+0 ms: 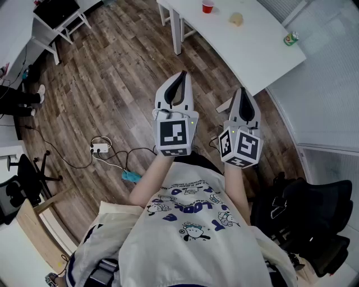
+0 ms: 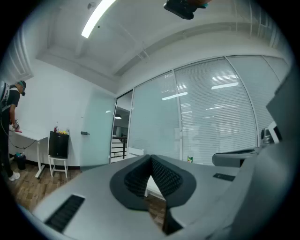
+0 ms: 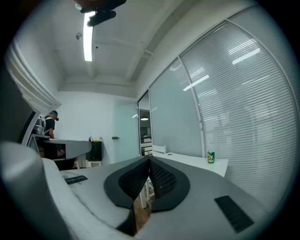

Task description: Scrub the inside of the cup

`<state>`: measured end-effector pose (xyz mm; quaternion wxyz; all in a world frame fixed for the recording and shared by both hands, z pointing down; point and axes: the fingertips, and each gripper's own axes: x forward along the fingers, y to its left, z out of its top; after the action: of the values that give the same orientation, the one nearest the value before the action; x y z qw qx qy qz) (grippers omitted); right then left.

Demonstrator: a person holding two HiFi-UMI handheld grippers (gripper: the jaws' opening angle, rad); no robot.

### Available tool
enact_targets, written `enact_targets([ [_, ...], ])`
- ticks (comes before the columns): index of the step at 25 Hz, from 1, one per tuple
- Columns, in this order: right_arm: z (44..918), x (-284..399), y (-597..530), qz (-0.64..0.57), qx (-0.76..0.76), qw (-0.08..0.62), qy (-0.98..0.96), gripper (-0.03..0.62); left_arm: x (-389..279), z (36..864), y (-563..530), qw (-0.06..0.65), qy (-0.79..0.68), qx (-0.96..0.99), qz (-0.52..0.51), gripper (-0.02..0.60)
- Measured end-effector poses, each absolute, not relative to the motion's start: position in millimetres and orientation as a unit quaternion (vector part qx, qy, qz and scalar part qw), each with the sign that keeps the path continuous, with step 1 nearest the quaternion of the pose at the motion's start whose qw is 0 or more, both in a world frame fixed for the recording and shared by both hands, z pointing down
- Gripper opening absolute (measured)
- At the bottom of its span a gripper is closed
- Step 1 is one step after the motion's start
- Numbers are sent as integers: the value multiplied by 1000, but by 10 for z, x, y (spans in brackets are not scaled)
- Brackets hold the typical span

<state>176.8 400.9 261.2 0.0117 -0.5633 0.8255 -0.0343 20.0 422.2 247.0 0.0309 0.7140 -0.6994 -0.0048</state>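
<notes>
A small red cup stands far ahead on the white table, with a tan lump that may be a sponge next to it. My left gripper and right gripper are held side by side in front of my chest, level, well short of the table. Both are shut with nothing between the pads. In the left gripper view the left gripper has its dark ribbed pads pressed together. In the right gripper view the right gripper shows the same. Neither gripper view shows the cup.
A green can stands at the table's right end by the blinds. A power strip with cables lies on the wood floor. A black chair is at my right. A person stands by a far desk.
</notes>
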Motion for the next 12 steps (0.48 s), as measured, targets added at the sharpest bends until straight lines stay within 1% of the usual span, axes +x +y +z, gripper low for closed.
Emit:
enact_targets([
  [12, 2628, 1785, 4038, -33, -568, 12, 822, 9, 231, 2500, 4253, 31, -695, 718, -4, 26],
])
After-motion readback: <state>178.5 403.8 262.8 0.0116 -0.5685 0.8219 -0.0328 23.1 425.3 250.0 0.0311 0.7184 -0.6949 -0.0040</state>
